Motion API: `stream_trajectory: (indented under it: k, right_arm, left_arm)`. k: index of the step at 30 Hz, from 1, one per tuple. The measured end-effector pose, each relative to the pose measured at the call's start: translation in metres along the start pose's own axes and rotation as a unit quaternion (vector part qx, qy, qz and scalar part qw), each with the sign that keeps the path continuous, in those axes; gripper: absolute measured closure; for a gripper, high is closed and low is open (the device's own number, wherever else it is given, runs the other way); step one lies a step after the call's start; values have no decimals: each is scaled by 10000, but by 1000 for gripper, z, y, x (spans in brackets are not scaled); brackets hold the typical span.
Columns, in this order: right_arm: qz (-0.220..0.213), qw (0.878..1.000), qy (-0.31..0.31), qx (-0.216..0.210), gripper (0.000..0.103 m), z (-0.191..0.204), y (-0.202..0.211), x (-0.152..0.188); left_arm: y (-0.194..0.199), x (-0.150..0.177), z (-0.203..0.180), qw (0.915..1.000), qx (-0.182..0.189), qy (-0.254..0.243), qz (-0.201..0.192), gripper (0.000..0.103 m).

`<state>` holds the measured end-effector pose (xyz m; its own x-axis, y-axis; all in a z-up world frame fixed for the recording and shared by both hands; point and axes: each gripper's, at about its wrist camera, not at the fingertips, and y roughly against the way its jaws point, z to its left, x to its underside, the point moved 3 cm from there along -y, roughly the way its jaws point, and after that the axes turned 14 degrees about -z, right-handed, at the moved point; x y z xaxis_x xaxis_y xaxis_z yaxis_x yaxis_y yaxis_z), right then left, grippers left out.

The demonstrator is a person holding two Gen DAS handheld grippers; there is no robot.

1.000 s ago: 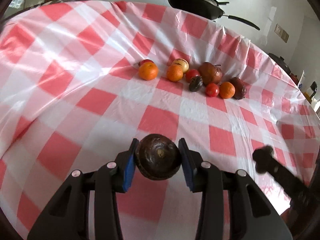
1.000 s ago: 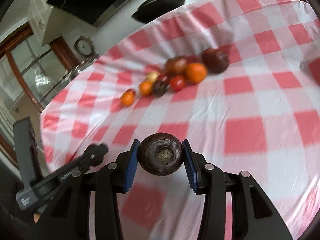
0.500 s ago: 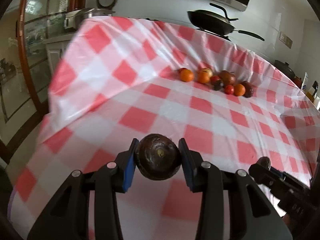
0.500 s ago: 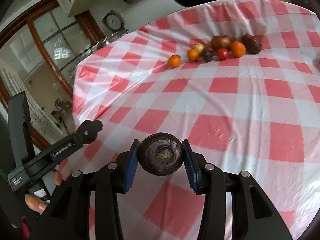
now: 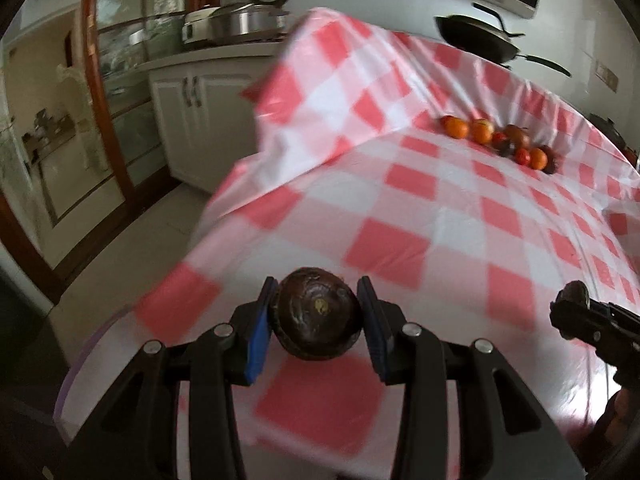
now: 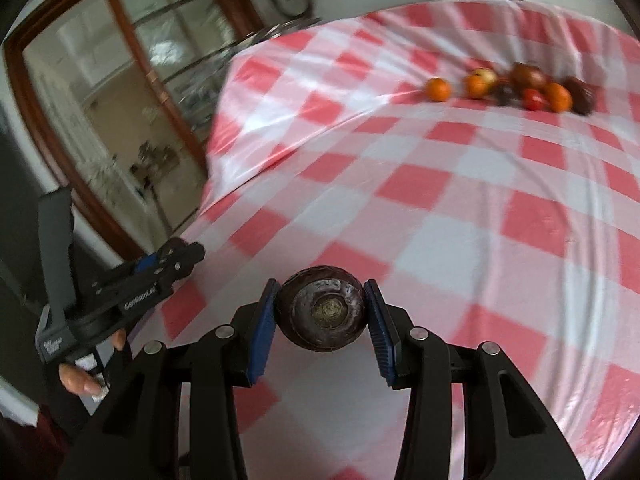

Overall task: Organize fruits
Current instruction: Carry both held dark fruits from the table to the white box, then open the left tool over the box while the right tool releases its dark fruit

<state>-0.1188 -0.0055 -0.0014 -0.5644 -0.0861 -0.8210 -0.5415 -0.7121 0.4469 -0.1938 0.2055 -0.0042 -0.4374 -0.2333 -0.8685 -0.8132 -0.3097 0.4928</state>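
Observation:
My left gripper (image 5: 317, 316) is shut on a dark brown round fruit (image 5: 316, 312), its blue pads pressing both sides. A second dark brown round fruit (image 6: 322, 312) sits clamped between the blue pads of my right gripper (image 6: 322, 318). Both hang over the near left corner of the red-and-white checked tablecloth (image 5: 440, 208). Far back on the cloth lies a row of several fruits: oranges (image 5: 456, 128), a red tomato (image 5: 522, 156) and dark ones (image 6: 578, 94). The right gripper's tip shows at the left wrist view's right edge (image 5: 576, 308). The left gripper shows at the right wrist view's left (image 6: 160, 268).
The table's left edge drops to a tiled floor (image 5: 132, 240). White cabinets (image 5: 192, 120) and a wood-framed glass door (image 6: 100, 128) stand beyond it. A black pan (image 5: 480, 38) rests behind the table, and a hand (image 6: 80, 376) grips the left tool's handle.
Both grippers have drawn back and to the left, away from the fruit row, each keeping its dark fruit. The row now looks smaller and the table's left edge and floor have come into view.

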Motion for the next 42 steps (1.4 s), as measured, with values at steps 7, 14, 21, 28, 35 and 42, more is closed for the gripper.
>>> stream_trajectory:
  k: [7, 14, 21, 28, 35, 42]
  right_arm:
    - [376, 9926, 940, -678, 60, 83, -14, 24]
    - [703, 9738, 1755, -1264, 60, 144, -22, 51]
    - [1280, 9342, 2713, -1931, 60, 211, -40, 100]
    - [2083, 9085, 3143, -1802, 60, 229, -86, 147]
    - [3062, 8724, 3632, -1149, 60, 227, -141, 211]
    - [3360, 8500, 3926, -1028, 60, 233, -154, 234]
  left_arm:
    - [21, 14, 60, 9985, -496, 251, -9, 62]
    - [33, 42, 123, 9920, -963, 812, 117, 62]
    - [37, 66, 172, 9824, -1360, 1261, 227, 62]
    - [-2, 115, 201, 9665, -1511, 1695, 1192, 62]
    - [-32, 152, 206, 9566, -1666, 1429, 1918, 62]
    - [-48, 178, 210, 9492, -1756, 1294, 2269, 62]
